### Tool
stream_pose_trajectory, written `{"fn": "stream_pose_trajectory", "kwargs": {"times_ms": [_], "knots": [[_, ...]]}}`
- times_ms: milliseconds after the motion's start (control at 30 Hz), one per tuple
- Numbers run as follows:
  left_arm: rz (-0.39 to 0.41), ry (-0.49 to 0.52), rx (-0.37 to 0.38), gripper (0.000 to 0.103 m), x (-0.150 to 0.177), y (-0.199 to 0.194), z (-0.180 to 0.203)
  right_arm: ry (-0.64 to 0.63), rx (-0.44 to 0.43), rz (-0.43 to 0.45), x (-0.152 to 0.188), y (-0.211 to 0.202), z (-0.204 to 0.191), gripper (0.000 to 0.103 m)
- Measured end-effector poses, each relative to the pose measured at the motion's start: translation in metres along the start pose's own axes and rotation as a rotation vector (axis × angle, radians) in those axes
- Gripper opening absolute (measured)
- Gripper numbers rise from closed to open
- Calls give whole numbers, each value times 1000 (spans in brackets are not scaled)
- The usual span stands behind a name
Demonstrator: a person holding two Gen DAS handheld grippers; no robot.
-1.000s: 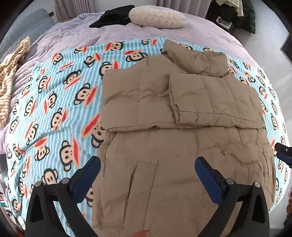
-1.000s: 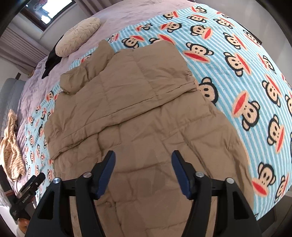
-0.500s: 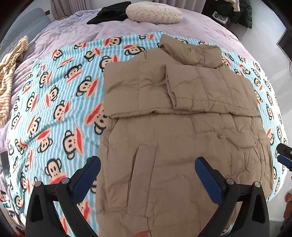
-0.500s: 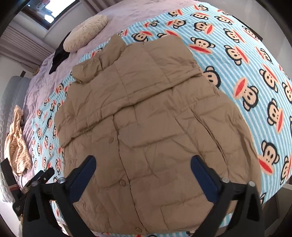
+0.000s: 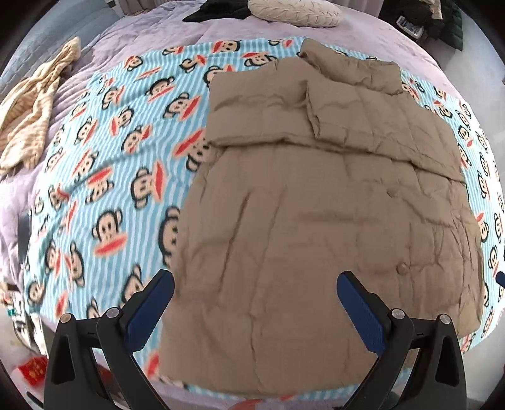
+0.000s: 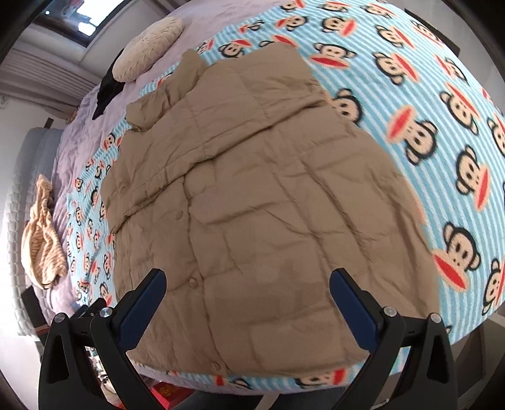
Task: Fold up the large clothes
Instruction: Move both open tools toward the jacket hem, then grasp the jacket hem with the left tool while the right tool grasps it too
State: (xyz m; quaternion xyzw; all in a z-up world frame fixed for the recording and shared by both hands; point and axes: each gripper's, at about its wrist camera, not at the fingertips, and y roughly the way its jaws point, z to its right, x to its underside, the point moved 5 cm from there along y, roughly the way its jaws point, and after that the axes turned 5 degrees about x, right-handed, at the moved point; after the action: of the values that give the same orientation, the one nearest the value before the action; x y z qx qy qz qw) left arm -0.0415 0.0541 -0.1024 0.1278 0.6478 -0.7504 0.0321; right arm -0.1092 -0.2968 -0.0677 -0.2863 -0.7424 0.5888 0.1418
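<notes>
1. Bed [image 5: 221, 28], lilac cover, with a monkey blanket [image 5: 120, 164] spread across it.
2. Tan jacket [image 5: 315, 205] lies flat on the blanket, both sleeves folded in across the chest, hem at the near edge.
3. Left gripper [image 5: 255, 302] hovers over the hem, jaws wide apart, nothing between them.
4. Right gripper [image 6: 247, 299] has just opened; jaws wide, clear of the jacket.
5. Cushion [image 5: 293, 11] at the far end.

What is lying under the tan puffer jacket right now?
The tan puffer jacket lies on the blue striped monkey-print blanket, which shows around its sides and hem. The blanket lies over a lilac bedspread. Anything directly beneath the jacket is covered.
</notes>
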Motion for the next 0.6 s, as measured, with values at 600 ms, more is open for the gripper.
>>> {"fn": "stream_pose_trajectory", "kwargs": {"times_ms": [600], "knots": [[-92,-351,282,103,113,8,-21,365,-188,-168,75,16,152,73]]}}
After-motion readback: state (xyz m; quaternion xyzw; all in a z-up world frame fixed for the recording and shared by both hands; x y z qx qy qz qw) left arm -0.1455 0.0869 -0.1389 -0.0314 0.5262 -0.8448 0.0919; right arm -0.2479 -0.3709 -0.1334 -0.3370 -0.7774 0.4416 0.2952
